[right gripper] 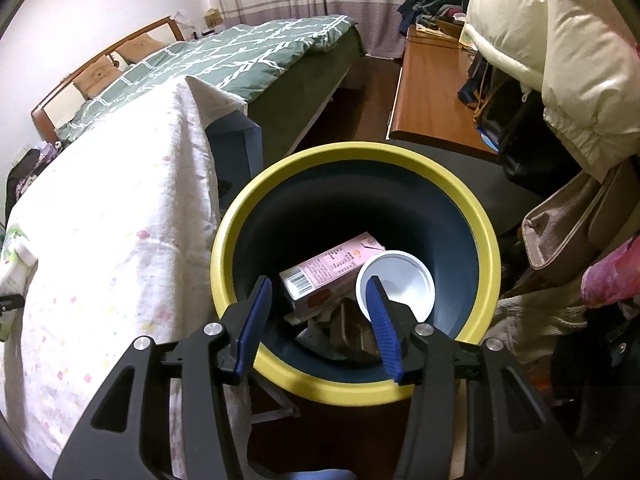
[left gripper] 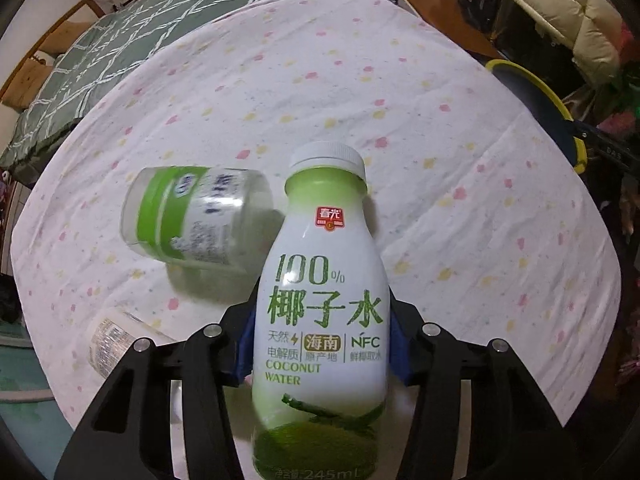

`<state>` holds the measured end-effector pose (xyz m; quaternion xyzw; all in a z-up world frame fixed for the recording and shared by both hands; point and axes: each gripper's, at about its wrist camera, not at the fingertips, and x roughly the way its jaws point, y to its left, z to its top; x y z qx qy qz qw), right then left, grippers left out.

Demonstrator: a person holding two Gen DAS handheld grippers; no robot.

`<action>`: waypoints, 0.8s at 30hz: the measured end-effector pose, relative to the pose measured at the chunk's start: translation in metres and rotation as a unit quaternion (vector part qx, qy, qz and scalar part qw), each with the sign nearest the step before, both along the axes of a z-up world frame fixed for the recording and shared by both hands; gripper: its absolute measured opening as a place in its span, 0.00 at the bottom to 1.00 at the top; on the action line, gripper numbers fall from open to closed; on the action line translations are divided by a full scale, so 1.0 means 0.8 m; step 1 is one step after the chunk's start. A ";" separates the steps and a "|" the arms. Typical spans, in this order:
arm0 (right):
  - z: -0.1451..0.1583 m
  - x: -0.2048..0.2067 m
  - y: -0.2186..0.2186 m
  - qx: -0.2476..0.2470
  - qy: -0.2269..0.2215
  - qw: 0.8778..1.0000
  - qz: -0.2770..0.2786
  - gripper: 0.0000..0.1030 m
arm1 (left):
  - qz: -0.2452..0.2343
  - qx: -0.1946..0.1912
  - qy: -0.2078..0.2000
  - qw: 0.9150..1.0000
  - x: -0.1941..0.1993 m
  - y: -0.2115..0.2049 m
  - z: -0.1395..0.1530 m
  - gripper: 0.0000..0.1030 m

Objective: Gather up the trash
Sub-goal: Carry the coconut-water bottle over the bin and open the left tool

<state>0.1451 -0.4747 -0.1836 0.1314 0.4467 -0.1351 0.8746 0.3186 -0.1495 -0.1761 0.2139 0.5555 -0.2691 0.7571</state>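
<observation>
My left gripper (left gripper: 322,312) is shut on a white and green coconut water bottle (left gripper: 320,320) and holds it upright over the table. Behind it a clear plastic cup with a green band (left gripper: 192,216) lies on its side. Another clear container (left gripper: 116,340) lies at the near left. My right gripper (right gripper: 318,284) is open and empty, just above the yellow-rimmed dark blue trash bin (right gripper: 460,196). Inside the bin lie a pink carton (right gripper: 328,268) and a white cup (right gripper: 400,280). The bin's rim also shows in the left wrist view (left gripper: 536,88).
The table wears a white flowered cloth (left gripper: 360,80), also seen left of the bin in the right wrist view (right gripper: 112,232). A green-quilted bed (right gripper: 240,56) is behind. A wooden desk (right gripper: 432,92) and a cream jacket (right gripper: 560,48) stand to the right of the bin.
</observation>
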 end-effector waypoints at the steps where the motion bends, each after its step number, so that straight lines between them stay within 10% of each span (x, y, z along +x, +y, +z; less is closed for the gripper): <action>1: 0.000 -0.001 -0.001 0.001 -0.001 1.000 0.001 0.46 | -0.002 -0.003 0.000 1.000 -0.003 -0.002 0.001 0.50; 24: 0.013 -0.075 -0.037 0.008 -0.026 0.999 -0.024 0.46 | -0.138 -0.061 -0.055 0.987 -0.062 -0.198 0.059 0.50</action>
